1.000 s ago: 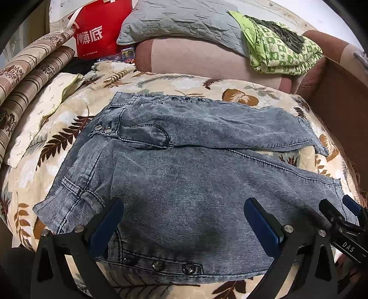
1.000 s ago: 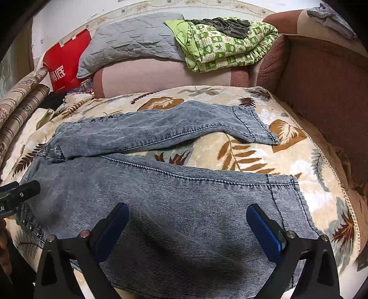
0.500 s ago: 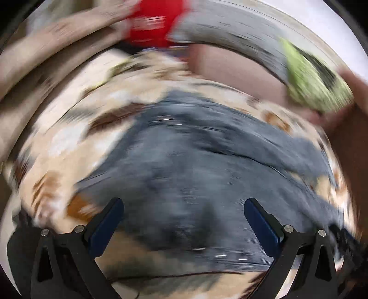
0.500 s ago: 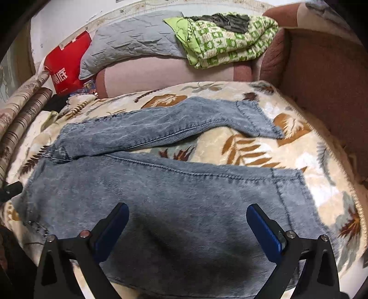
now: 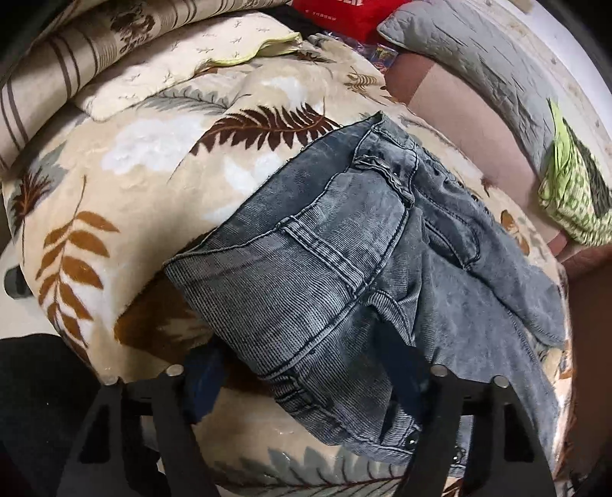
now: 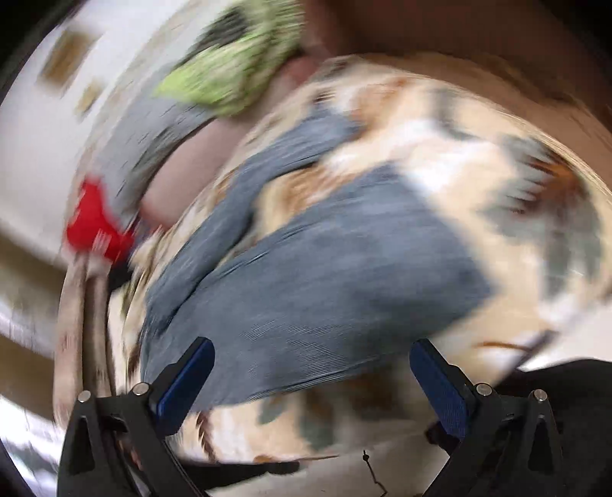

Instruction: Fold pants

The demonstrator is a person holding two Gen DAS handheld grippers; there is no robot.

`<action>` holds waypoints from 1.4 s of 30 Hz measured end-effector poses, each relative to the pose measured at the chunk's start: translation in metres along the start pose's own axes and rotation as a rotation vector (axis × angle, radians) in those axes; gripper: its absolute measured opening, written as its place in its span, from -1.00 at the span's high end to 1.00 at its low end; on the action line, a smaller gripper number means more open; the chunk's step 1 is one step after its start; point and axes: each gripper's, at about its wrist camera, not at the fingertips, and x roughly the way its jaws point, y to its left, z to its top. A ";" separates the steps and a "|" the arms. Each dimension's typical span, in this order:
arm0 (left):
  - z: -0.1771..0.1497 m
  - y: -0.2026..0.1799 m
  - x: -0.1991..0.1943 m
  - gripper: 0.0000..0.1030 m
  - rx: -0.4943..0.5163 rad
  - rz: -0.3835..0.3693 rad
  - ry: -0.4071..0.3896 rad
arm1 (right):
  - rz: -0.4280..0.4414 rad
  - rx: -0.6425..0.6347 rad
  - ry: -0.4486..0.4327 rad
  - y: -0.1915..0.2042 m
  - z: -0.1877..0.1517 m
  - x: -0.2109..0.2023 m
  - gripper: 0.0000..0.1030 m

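Observation:
Grey-blue denim pants [image 5: 344, 275] lie spread on a leaf-patterned blanket [image 5: 126, 160] on a bed. In the left wrist view my left gripper [image 5: 306, 378] is open and low at the waistband corner; the cloth lies between its blue pads [image 5: 202, 382]. In the blurred right wrist view the pants [image 6: 325, 267] show their leg end, and my right gripper [image 6: 313, 378] is open and empty just below that end, above the blanket's edge [image 6: 290, 432].
A striped bolster [image 5: 57, 76] and cream pillow [image 5: 183, 65] lie at the left. A red bag [image 5: 336, 15], grey pillow [image 5: 478, 53] and green patterned cloth [image 5: 573, 198] sit on the brown headboard cushion [image 5: 466, 122] behind.
My left gripper swung left and down to the waistband corner. My right gripper swung right toward the leg end and is moving fast, so its view is blurred.

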 end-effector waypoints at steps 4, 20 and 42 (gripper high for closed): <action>-0.001 -0.002 0.005 -0.63 0.022 -0.022 0.009 | -0.009 0.185 -0.004 -0.042 0.025 0.005 -1.00; -0.007 -0.017 -0.054 0.64 0.123 -0.020 -0.129 | -0.227 -0.180 -0.170 0.019 0.083 -0.012 0.63; 0.014 -0.048 0.014 -0.59 0.311 0.062 -0.004 | -0.095 -0.085 0.131 0.004 0.124 0.071 -0.76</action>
